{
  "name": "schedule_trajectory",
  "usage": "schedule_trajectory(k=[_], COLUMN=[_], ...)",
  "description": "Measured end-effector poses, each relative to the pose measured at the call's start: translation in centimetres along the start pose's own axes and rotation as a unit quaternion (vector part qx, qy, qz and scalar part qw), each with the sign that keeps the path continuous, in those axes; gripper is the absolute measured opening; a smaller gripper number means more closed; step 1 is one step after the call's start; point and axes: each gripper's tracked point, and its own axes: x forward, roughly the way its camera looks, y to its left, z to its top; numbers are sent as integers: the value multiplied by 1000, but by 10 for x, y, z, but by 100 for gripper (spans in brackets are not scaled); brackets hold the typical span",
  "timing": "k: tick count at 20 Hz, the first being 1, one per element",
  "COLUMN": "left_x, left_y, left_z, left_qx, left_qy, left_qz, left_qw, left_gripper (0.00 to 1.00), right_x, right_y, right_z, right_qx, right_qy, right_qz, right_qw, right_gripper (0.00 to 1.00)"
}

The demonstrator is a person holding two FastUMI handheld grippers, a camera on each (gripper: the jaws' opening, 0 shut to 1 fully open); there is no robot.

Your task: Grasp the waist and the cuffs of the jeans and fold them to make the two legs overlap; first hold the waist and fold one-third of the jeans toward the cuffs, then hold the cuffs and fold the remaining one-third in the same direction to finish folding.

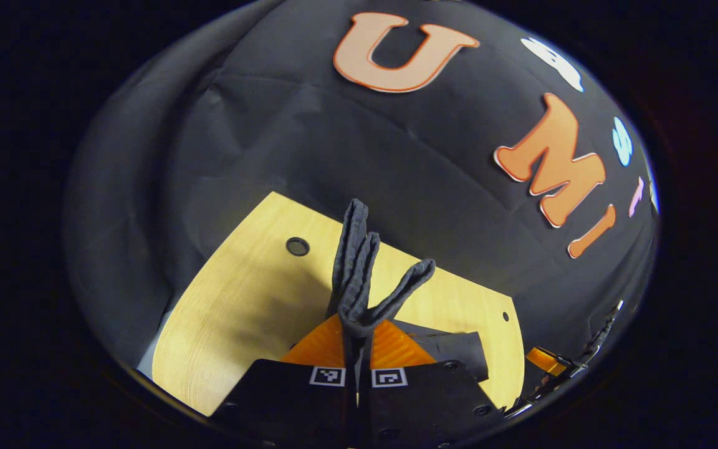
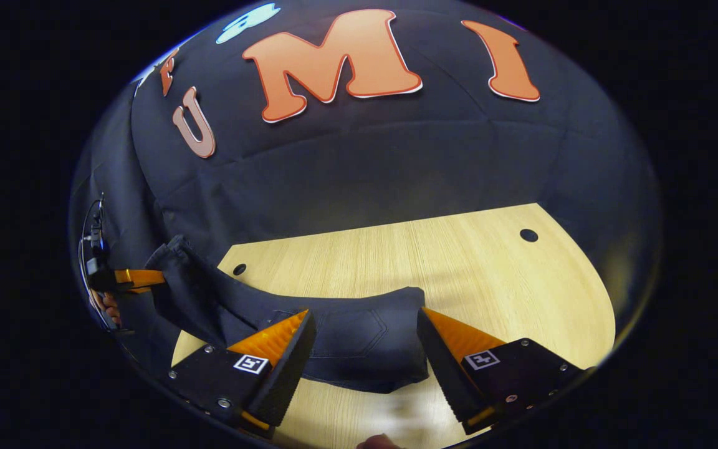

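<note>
The dark jeans (image 2: 359, 340) lie on the wooden table (image 2: 459, 262), waist end with a back pocket nearest the right gripper. My right gripper (image 2: 365, 318) is open, one finger on each side of the waist end, just above it. The legs run left and rise off the table to the left gripper (image 2: 131, 277), which holds them up. In the left gripper view my left gripper (image 1: 357, 324) is shut on the cuffs (image 1: 356, 268), whose folded layers stick up between the fingers. More of the jeans (image 1: 452, 352) lies lower right, near the right gripper (image 1: 546, 360).
The table has a round hole (image 2: 528, 235) at the far right and a smaller one (image 2: 239, 269) near its left back edge. Black cloth walls rise behind the table. A hand (image 2: 106, 305) holds the left gripper at the far left.
</note>
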Motion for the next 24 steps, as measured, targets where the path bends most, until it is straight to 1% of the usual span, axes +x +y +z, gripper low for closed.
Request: schedule_trajectory(k=[3,4,6,9,11,12,16,20,24], left_x=[-5,-5,-6,-2,3,7,26,51,83], left_y=[-40,-53,-90,-126,-152,-163,-197,-231,-269], left_z=[-3,-4,-11,-22,-32,-38,-56,-72,-119], left_qx=[9,10,-5,18,33,39,47,73,102], left_qy=[-4,-3,3,-1,7,10,13,15,65], left_qz=[-12,-20,-47,-51,-55,-54,-27,6,15], left_qw=[1000,1000,999,999,998,998,998,997,993], left_gripper=[1,1,1,1,1,1,1,1,1], right_x=[-4,-7,-10,-14,-19,-22,-31,-37,-41], right_y=[-11,-15,-20,-29,-36,-40,-56,-77,-102], right_z=[7,10,14,20,25,26,30,31,26], right_qx=[-14,-19,-25,-40,-46,-48,-54,-51,-39], right_qy=[-14,-22,-32,-48,-59,-64,-72,-73,-71], right_qz=[-8,-11,-12,-19,-24,-25,-27,-27,-31], right_qw=[1000,1000,999,998,997,996,996,996,996], right_gripper=[98,98,98,98,98,98,98,99,99])
